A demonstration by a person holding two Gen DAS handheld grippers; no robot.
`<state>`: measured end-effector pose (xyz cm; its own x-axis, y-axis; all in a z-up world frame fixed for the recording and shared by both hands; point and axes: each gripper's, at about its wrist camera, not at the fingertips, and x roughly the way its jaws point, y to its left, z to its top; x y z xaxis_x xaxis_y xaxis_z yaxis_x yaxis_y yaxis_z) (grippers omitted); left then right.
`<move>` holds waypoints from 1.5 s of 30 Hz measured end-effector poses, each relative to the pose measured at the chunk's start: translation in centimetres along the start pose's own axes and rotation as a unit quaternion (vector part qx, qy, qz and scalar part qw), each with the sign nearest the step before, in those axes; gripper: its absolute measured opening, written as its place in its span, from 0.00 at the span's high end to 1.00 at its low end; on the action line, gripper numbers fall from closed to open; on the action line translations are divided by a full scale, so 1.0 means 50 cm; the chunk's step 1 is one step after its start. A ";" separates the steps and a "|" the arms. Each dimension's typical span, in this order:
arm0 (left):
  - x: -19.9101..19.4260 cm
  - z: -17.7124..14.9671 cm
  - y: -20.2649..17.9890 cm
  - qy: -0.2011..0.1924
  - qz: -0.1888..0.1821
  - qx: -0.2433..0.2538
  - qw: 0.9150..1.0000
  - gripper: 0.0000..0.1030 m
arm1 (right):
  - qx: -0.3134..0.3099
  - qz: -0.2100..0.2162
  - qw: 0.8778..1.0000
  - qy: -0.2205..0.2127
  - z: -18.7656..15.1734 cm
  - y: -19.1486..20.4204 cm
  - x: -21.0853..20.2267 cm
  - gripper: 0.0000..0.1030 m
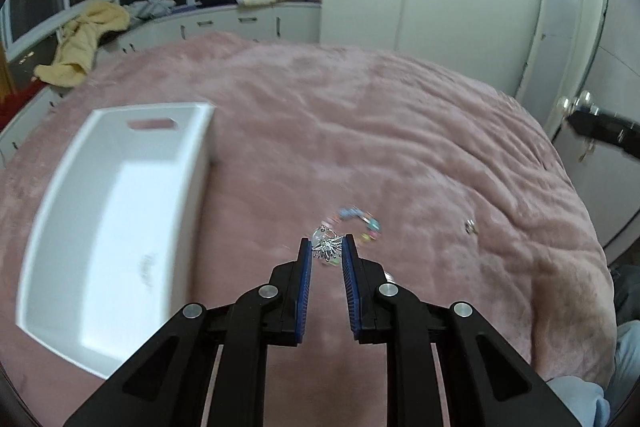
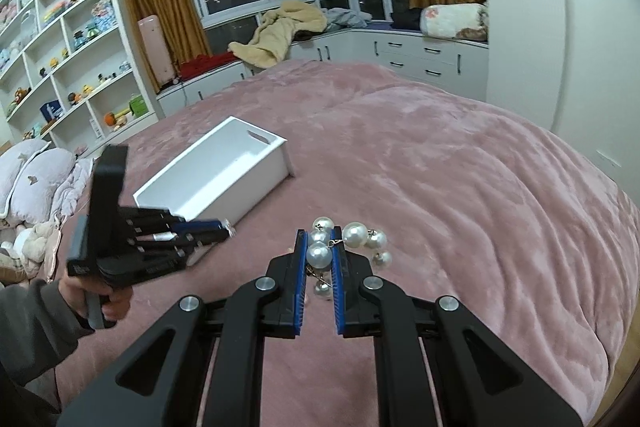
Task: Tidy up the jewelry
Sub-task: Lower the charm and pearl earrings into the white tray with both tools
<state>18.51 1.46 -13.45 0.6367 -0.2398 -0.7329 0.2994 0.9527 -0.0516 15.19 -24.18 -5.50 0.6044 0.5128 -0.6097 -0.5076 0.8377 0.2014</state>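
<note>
My left gripper (image 1: 327,246) is shut on a silver spiky jewelry piece (image 1: 329,247) and holds it over the pink bed, just right of the white storage box (image 1: 120,227). A colourful bead bracelet (image 1: 362,223) lies on the blanket just beyond the fingertips. A small ring (image 1: 471,226) lies further right. My right gripper (image 2: 320,243) is shut on a pearl earring cluster (image 2: 320,253), with more pearls (image 2: 356,234) hanging off to the right. The left gripper also shows in the right wrist view (image 2: 224,227), next to the white box (image 2: 216,179).
The pink blanket (image 2: 440,167) covers the whole bed. White drawers and a window seat with a yellow blanket (image 2: 280,31) run along the back. Shelves with toys (image 2: 60,39) stand at the left, pillows (image 2: 28,179) at the bed's left end. A door (image 1: 556,35) is at the right.
</note>
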 end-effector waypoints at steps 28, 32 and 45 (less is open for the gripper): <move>-0.099 -0.058 0.287 0.006 0.113 -0.090 0.990 0.80 | -0.086 0.166 0.977 0.104 0.175 0.349 0.470 0.89; -0.064 -0.082 0.282 0.019 0.104 -0.107 0.989 0.80 | -0.085 0.160 0.971 0.154 0.165 0.373 0.539 0.89; -0.034 -0.117 0.301 0.035 0.098 -0.144 0.984 0.65 | -0.067 0.152 0.963 0.210 0.125 0.386 0.599 0.81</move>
<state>17.78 17.31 -16.96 0.6082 -0.0414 -0.7927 -0.0448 0.9953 -0.0863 27.30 8.52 -15.09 0.1279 0.5858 -0.8003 -0.7142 0.6143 0.3355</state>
